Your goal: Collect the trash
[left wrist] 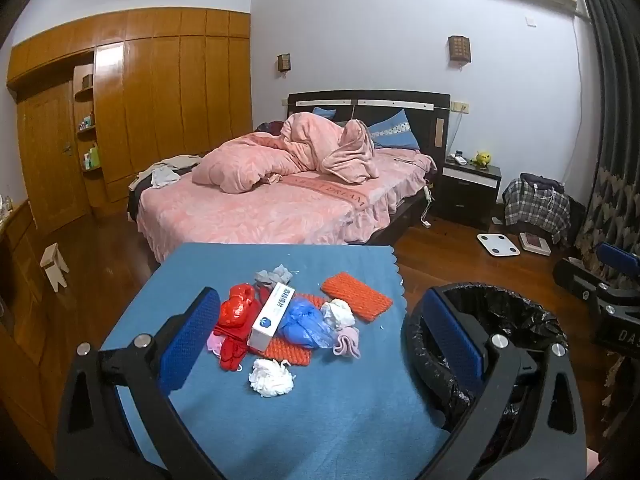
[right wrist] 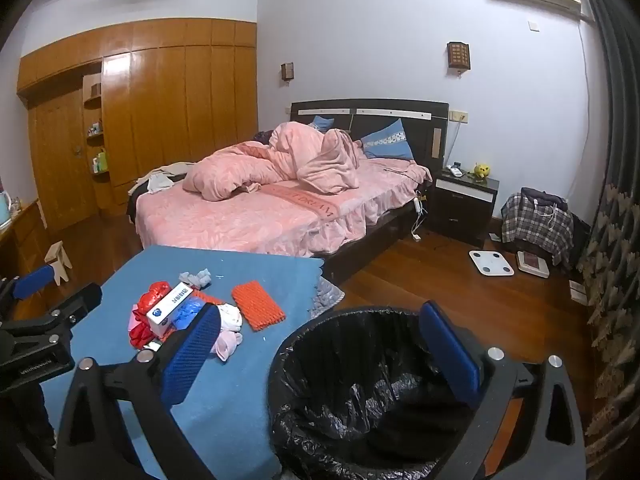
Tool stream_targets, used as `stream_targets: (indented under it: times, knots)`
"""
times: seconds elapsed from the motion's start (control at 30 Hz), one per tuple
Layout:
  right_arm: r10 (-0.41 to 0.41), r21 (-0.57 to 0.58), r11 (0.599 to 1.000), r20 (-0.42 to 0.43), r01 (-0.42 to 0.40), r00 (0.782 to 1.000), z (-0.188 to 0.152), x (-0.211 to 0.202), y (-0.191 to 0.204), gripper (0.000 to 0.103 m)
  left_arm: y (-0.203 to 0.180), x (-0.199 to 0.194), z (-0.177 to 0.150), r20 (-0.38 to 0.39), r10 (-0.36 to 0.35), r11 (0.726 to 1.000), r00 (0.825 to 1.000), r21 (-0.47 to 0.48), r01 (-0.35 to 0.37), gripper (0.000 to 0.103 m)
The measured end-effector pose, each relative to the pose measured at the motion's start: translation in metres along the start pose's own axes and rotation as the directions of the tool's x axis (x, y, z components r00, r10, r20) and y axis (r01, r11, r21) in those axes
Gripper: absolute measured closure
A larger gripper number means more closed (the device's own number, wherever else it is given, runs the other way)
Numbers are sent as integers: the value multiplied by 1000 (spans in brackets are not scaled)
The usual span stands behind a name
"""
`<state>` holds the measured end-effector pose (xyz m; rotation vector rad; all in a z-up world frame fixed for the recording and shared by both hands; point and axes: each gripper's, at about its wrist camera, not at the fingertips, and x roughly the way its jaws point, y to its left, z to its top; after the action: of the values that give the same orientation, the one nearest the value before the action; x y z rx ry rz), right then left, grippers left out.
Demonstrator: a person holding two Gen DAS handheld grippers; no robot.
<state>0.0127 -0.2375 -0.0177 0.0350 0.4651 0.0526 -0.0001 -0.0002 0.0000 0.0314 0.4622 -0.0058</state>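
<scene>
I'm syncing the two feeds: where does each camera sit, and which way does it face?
Left wrist: on the left gripper, above the blue table, facing the trash pile and bed; own open fingers show.
Right wrist: on the right gripper, over the bin, facing the bed; own open fingers show.
Shared: table, pile, bin, bed; each sees the other gripper.

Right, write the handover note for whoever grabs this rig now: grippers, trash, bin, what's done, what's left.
Left gripper: open, empty, above the blue table, pointed at the trash pile.
Right gripper: open, empty, over the near table edge and the bin rim.
Trash bin: black liner, beside the table on the right; no trash visible inside it.
On the table, all untouched: white box atop the pile, red bag, blue bag, orange mesh pad, white tissue wad, pink cloth, grey scrap.
Done: nothing yet.
Left: move every piece into the bin; the tissue wad lies nearest.
</scene>
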Motion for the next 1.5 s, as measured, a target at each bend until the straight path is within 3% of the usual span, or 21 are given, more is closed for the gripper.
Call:
stream_targets:
  times: [1.5]
  knots:
    - [2,2,1000,-1,-2,1000,-1,-1,2,6,0,0,0,6,-2,1000,1000,-5,2,5]
